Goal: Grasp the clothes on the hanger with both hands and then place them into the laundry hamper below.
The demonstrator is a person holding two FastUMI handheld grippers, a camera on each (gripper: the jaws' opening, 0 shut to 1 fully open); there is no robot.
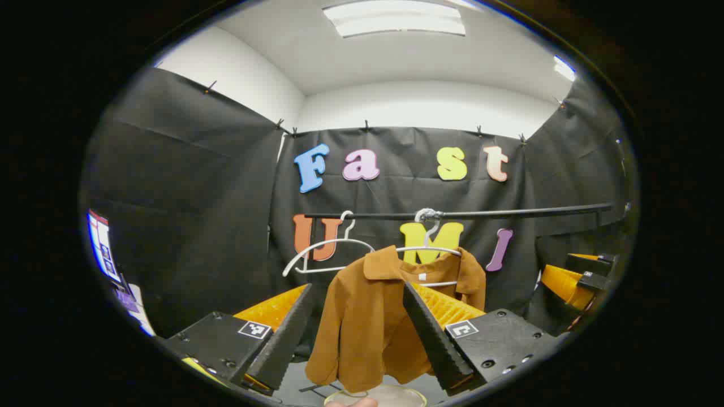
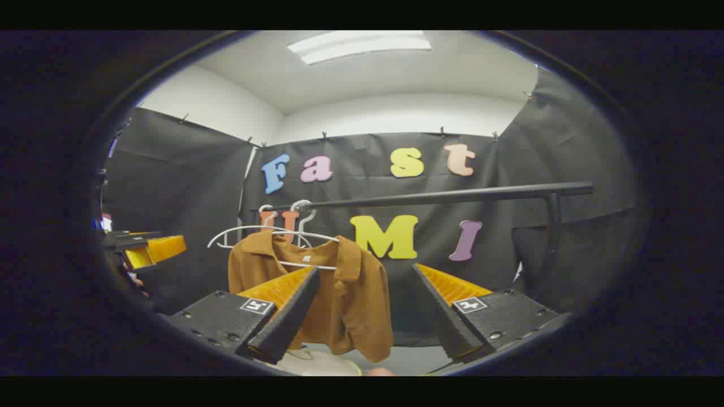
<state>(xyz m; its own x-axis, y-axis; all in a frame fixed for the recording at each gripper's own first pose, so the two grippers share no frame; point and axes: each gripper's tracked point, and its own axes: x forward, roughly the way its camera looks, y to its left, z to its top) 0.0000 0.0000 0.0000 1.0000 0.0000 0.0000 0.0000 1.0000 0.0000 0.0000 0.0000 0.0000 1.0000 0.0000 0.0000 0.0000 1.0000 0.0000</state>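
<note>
In the left gripper view, the left hand-held gripper [image 1: 356, 333] is spread wide and empty, well short of a brown collared shirt [image 1: 373, 316] on a white hanger [image 1: 435, 249] hooked over the black clothes rail [image 1: 509, 212]. A second, bare white hanger [image 1: 325, 249] hangs from the rail just left of the shirt. The rim of a pale round hamper [image 1: 396, 394] sits below the shirt. The other hand-held gripper [image 1: 574, 277] shows to the shirt's right.

In the right gripper view, the right hand-held gripper [image 2: 365, 308] is likewise released, fingers apart, clear of the shirt [image 2: 350, 305], which hangs from the rail [image 2: 452, 196] at its left end.
</note>
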